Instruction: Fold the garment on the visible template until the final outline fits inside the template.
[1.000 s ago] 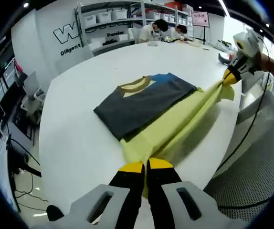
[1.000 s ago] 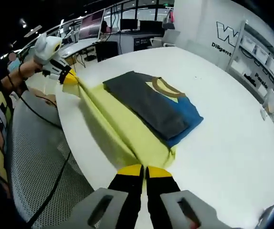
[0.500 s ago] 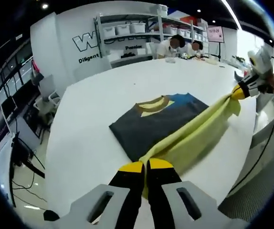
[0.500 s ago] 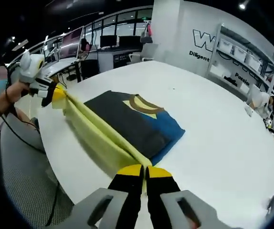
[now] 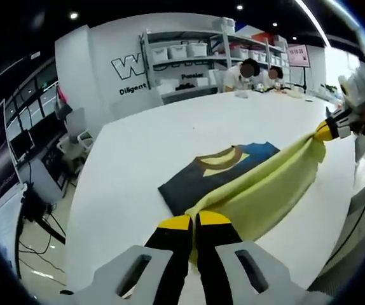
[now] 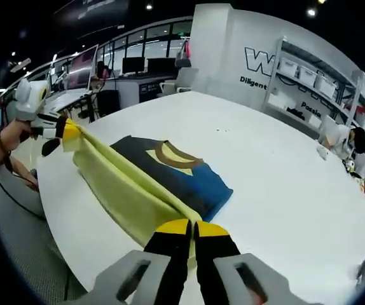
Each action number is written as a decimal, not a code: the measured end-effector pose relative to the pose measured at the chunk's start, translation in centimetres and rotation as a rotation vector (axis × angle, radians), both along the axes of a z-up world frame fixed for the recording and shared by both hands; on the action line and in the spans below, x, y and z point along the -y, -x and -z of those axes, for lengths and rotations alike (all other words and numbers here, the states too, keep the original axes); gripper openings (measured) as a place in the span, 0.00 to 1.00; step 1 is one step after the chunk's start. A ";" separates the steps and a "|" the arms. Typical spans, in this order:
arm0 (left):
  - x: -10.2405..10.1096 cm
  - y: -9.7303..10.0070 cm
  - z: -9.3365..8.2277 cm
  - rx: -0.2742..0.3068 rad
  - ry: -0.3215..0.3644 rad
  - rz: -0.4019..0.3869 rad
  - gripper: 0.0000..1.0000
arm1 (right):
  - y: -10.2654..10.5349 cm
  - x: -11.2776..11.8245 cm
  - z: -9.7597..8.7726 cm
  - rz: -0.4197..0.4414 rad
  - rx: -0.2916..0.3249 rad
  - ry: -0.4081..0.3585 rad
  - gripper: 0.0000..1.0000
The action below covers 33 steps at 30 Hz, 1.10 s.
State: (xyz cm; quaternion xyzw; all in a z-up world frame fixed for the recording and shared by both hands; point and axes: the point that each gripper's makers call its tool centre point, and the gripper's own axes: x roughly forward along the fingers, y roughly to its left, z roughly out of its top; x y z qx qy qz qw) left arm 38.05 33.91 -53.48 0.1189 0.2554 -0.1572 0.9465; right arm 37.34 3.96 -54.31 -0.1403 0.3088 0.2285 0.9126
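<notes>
The garment lies on the white round table (image 5: 138,146). Its folded body (image 5: 211,175) is dark grey with a blue part and a tan collar. A yellow-green flap (image 5: 268,187) is stretched taut and held up off the table along its near edge. My left gripper (image 5: 194,222) is shut on one end of the flap. My right gripper (image 5: 327,131) is shut on the other end, with a hand behind it. In the right gripper view, the right gripper (image 6: 193,227) pinches the flap (image 6: 122,187) beside the body (image 6: 170,171), and the left gripper (image 6: 63,129) holds the far end.
Shelves with white bins (image 5: 189,54) line the back wall. Two people (image 5: 259,73) sit at the table's far side with small items (image 6: 350,166) near them. Office chairs (image 5: 74,130) and desks with monitors (image 6: 135,67) stand around. The table edge (image 6: 55,210) runs close below the flap.
Both grippers have lifted the yellow-green flap higher and carried it inward over the dark body. Both views have risen and tilted with the hands.
</notes>
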 end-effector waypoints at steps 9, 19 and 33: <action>0.2 -2.6 -1.0 0.078 0.012 0.010 0.06 | -2.1 0.2 -0.3 0.053 0.039 -0.011 0.00; 0.4 -5.4 -1.1 0.084 0.006 0.016 0.06 | -5.0 0.1 -0.9 0.074 0.088 -0.011 0.00; 0.6 -9.1 3.6 -0.023 -0.079 0.077 0.07 | -8.9 -0.1 3.0 0.067 0.033 0.003 0.00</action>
